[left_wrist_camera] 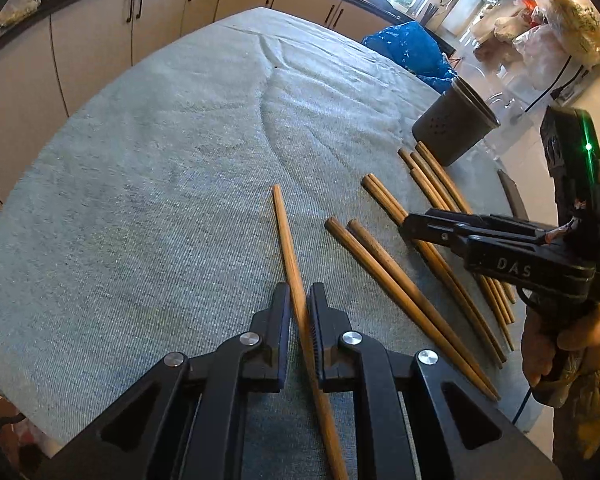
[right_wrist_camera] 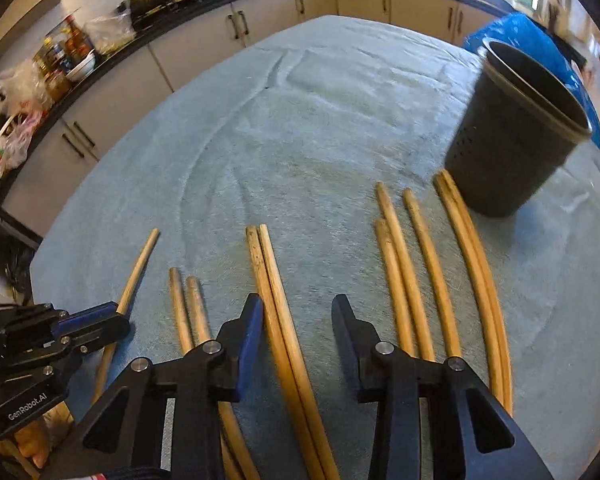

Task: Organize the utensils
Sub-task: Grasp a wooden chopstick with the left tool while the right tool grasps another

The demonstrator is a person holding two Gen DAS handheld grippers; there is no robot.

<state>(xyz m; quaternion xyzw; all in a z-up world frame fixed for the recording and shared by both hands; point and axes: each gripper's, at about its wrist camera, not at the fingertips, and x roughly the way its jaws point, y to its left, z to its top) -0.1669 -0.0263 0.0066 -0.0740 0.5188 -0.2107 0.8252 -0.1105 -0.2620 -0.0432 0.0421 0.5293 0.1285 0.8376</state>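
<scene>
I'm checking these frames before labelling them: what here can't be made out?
- Inside of the dark holder: both views; its own wall hides any contents.
- Near ends of the chopstick pair: right wrist view; the right hand-held gripper and the frame edge hide them.
- Tail of the single chopstick clamped in the left hand-held gripper: left wrist view, cut off at the bottom edge.

The single chopstick (left_wrist_camera: 290,256) runs off the bottom edge of the left wrist view, its lower end unseen. The right gripper (left_wrist_camera: 410,229) covers the middle of several chopsticks (left_wrist_camera: 432,184). In the right wrist view the dark holder (right_wrist_camera: 512,136) blurs, and the pair of chopsticks (right_wrist_camera: 276,300) leaves the frame below.
</scene>
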